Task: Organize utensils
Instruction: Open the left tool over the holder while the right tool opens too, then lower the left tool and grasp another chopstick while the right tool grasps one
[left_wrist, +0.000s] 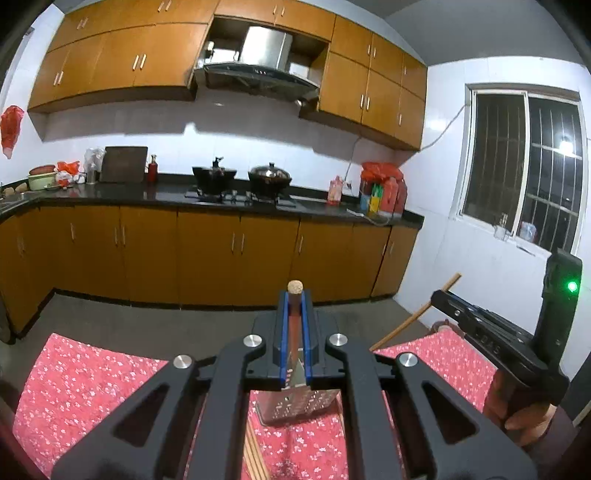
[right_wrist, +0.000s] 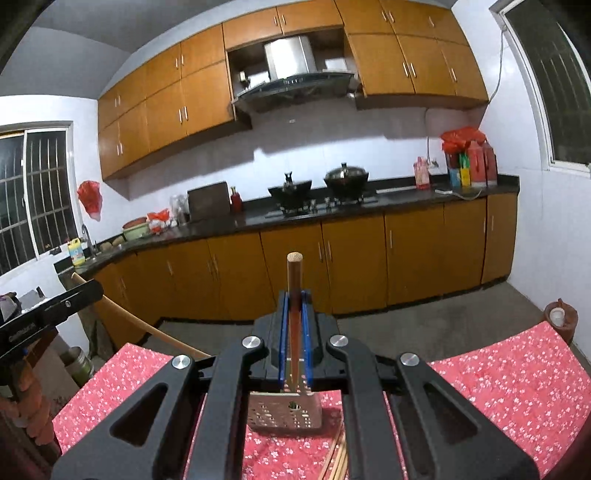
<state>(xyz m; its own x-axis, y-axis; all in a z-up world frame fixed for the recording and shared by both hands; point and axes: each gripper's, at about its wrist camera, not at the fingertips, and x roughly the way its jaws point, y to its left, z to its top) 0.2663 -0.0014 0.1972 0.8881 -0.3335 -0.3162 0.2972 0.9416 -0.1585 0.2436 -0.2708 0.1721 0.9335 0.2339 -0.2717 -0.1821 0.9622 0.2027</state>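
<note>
My left gripper (left_wrist: 294, 295) is shut on the wooden handle of a slotted metal spatula (left_wrist: 299, 406). The handle's end pokes out past the fingertips, and the perforated blade hangs close under the camera, above the red floral tablecloth (left_wrist: 85, 380). My right gripper (right_wrist: 294, 295) is shut on a second wooden-handled slotted spatula (right_wrist: 284, 410), held the same way. Each gripper shows in the other's view: the right gripper (left_wrist: 437, 297) with its slanting handle at the right, the left gripper (right_wrist: 92, 288) at the left. Chopsticks (left_wrist: 255, 454) lie on the cloth below.
Across the floor, a kitchen counter (left_wrist: 166, 194) carries a stove with two pots (left_wrist: 269, 177), bottles and bags. A brown jar (right_wrist: 559, 317) stands off the table's right corner and a metal can (right_wrist: 79, 363) off its left. A hand (left_wrist: 517, 406) holds the right gripper.
</note>
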